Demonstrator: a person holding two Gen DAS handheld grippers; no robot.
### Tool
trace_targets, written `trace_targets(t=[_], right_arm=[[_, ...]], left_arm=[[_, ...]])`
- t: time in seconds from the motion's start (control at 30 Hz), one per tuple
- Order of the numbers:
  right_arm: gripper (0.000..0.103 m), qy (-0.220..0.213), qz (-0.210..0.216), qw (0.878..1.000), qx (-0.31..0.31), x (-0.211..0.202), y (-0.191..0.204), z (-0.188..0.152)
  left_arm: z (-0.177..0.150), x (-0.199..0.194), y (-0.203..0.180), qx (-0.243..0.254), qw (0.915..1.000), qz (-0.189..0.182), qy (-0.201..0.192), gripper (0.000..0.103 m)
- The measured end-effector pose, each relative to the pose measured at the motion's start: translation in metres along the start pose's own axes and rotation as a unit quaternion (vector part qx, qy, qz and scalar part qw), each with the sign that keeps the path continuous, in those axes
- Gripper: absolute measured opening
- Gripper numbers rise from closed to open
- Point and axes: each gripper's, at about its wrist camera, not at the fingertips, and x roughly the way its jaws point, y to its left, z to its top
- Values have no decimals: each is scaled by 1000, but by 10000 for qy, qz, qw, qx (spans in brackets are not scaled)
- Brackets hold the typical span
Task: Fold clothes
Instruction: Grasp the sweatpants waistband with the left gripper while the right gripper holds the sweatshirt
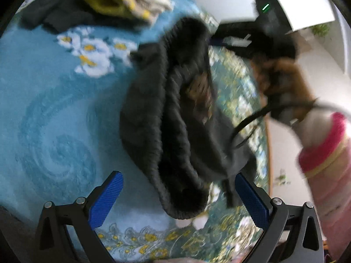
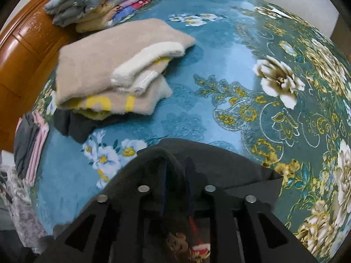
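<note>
One dark garment (image 2: 188, 164) between right gripper (image 2: 175, 188) fingers

A blue floral bedspread (image 2: 219, 50) carries a folded beige sweater (image 2: 105, 70); stacked blankets (image 2: 105, 2) lie behind.

A bed carries everything here, spread with a teal floral bedspread (image 2: 219, 50) patterned in white and gold blossoms. Behind the bedspread's far left edge stands a glossy wooden headboard (image 2: 24, 50). Against that headboard, at the bedspread's far corner, sits a stack of folded quilts (image 2: 103, 2) in grey, blue and flowered prints. Beyond the bedspread's right edge a white wall (image 1: 307, 0) shows.
</note>
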Motion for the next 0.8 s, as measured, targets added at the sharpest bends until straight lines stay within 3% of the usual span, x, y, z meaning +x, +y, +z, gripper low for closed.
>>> trace_targets(t=[0.1,0.23,0.33,0.43,0.57,0.6,0.7,0.8], right_arm=[[39,-44,201,9998,-60,-16,2,-2],[45,-377,178,9991,-78,-52,-4,-18],[46,-614,149,9979,164,-80,-24,-42],[47,-738,-100,9958,542,-103,-61,-80],[47,-554,-603,9893,1210,-118,-116,-139],[48,-506,-667,9864,1415,-120,-129,-153],[48,-361,-857,9749,2024,-127,-165,-196],[48,-270,-926,9632,2509,-131,-192,-230]], left_arm=[[-3,13,4,-55,9997,124,198,102],[-7,16,15,-290,9989,187,307,102],[-6,15,16,-299,9987,194,371,94],[-7,19,10,-140,9986,268,442,83],[-11,25,11,-201,9980,196,572,61],[-12,25,10,-177,9981,216,548,50],[-12,22,9,-127,9985,280,457,32],[-12,14,15,-175,9988,356,276,24]])
